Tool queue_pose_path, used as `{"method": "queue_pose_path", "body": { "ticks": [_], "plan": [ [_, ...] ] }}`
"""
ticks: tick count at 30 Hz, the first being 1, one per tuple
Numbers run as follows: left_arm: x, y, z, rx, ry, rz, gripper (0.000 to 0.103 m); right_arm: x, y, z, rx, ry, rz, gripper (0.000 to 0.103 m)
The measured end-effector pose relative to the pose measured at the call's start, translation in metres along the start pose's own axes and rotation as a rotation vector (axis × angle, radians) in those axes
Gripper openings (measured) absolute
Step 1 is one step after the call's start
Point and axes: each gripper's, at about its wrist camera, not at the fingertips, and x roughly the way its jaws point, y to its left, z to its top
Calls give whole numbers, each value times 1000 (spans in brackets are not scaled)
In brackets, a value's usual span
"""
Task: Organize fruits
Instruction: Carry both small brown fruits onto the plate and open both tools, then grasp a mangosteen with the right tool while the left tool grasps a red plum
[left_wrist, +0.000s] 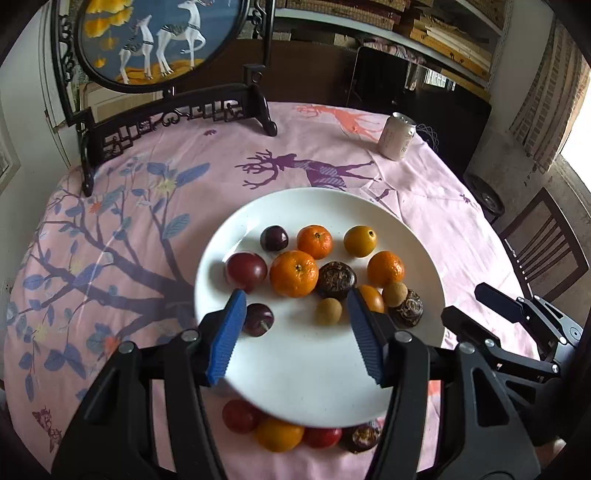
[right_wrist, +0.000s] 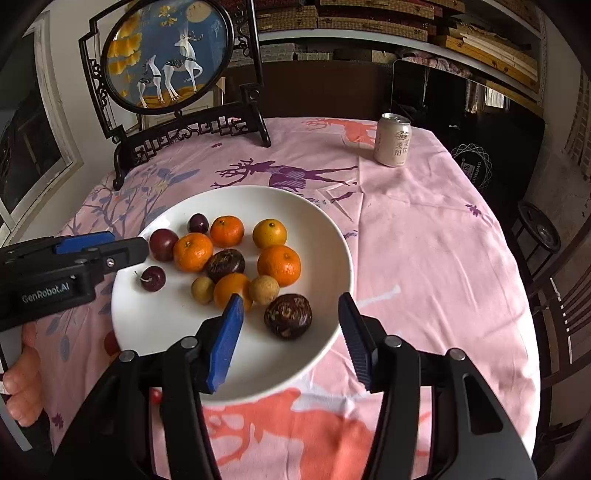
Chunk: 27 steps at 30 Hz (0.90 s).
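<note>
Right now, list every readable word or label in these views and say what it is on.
"GenRobot.AI": on the left claw's black body.
"茶", "阳": on the can; its other characters and round logo are too small.
"...ANGDAO": partly cut off, under a round pattern on the dark box.

A pink-clothed table (right_wrist: 424, 240) bears a white plate (right_wrist: 325, 236), drink can (right_wrist: 392, 139), framed screen (right_wrist: 177, 74) and loose fruits (left_wrist: 280, 432).

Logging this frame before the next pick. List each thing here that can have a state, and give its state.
left gripper: open, empty, over the plate.
right gripper: open, empty, over the plate's near right side.
plate: upright on the tablecloth, holding fruit.
can: upright, tab opened.
fruit off the plate: on the cloth at the plate's near edge.
</note>
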Motion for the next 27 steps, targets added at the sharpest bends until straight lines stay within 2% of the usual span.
{"method": "queue_pose_path", "body": {
  "ticks": [1,3,5,8,12,16,21,27],
  "plan": [
    [-10,3,-8,5,-14,11,67,-9,1,-7,-1,1,5,54],
    [-29,10,-28,6,-50,40,68,-25,5,-24,6,4,6,55],
    [-43,20,-50,-14,-69,37,69,-39,10,-42,16,4,10,60],
    [-51,33,-80,-44,-52,20,69,-51,20,-64,35,11,32,61],
    [-49,43,-103,-57,-4,21,69,-50,35,-74,26,40,50,61],
    [-53,54,-115,-79,-5,33,69,-38,52,-79,5,80,78,61],
    [-61,75,-126,-109,-9,57,69,0,73,-90,-24,175,97,61],
    [-65,88,-131,-135,-8,59,69,29,91,-89,-70,180,68,60]
  ]
}}
